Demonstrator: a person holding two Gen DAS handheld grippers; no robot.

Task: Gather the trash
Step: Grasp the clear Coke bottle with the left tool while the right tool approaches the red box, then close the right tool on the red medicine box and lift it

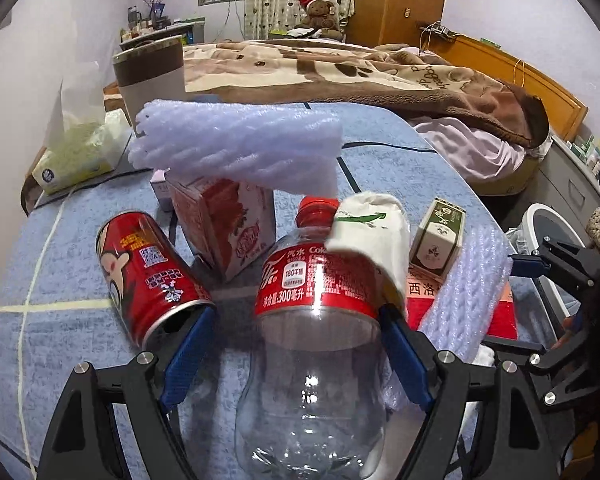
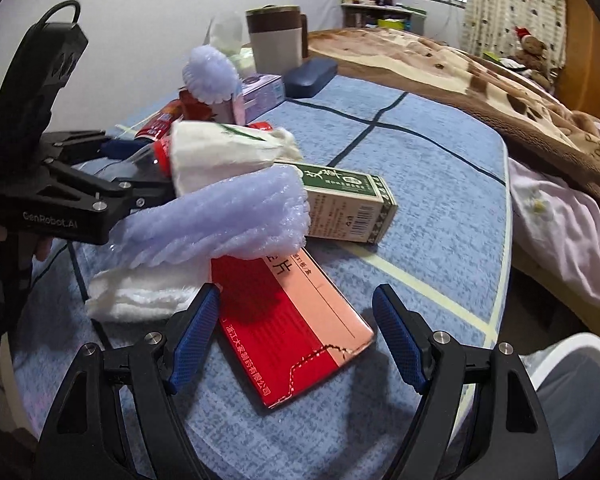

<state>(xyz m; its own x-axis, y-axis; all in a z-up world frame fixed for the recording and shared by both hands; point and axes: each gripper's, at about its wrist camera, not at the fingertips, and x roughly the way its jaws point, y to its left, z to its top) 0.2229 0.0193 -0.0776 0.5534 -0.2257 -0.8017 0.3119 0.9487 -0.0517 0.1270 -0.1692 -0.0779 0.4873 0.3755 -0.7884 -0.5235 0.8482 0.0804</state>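
Note:
A clear cola bottle [image 1: 312, 360] with a red label and red cap lies on the blue tablecloth. My left gripper [image 1: 296, 344] stands open around its body, the left pad clear of it. A crumpled white paper bag [image 1: 372, 236] rests on the bottle's neck. In the right wrist view a flat red and pink box [image 2: 296, 320] lies under my right gripper [image 2: 296, 332], whose jaws are open on either side of it. White foam netting [image 2: 220, 216] lies over the box's far end, with a green and cream box [image 2: 348, 208] behind it.
A red can [image 1: 152, 276] lies left of the bottle, beside a red and white carton [image 1: 224, 224] topped with foam netting [image 1: 236, 144]. A mug [image 1: 152, 76] and tissue pack [image 1: 72, 160] stand further back. A white bin [image 2: 572, 392] sits below the table edge; a bed lies beyond.

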